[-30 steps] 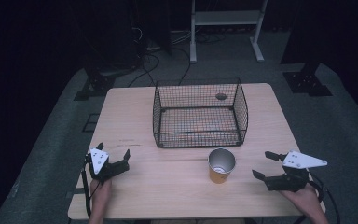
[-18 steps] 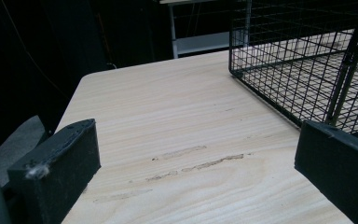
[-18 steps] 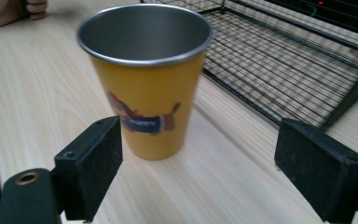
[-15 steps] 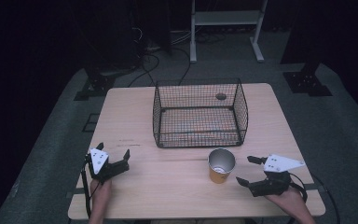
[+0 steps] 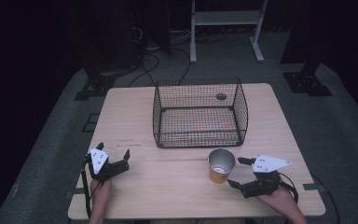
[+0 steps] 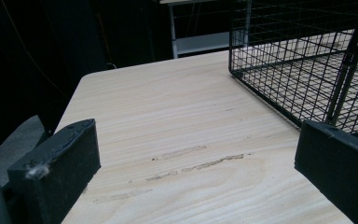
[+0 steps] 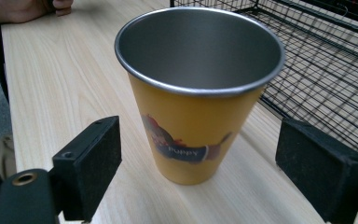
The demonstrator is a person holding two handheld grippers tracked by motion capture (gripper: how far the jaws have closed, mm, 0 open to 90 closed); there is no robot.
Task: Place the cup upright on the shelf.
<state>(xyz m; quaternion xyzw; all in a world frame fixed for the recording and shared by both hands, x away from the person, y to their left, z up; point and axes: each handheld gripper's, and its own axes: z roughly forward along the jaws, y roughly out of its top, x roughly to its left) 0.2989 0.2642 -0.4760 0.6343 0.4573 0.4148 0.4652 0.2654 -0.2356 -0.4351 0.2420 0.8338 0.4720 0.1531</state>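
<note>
Right gripper [image 5: 240, 173] sat wide open, jaws spread to either side of the yellow cup [image 7: 199, 88], not touching it. Cup stood upright just ahead of the jaws, on the wooden table [image 5: 168, 186], near the front wall of the black wire basket [image 5: 200, 114]. Cup was tapered, with a rolled metal rim and a smooth steel interior (printed band low on the wall). Judged light, rigid and fairly slippery; best taken mid-wall, above the band, as squeezing the narrower base might let it slip or tip. Left gripper [image 5: 113, 161] also stood open over bare wood, well apart from the cup.
</note>
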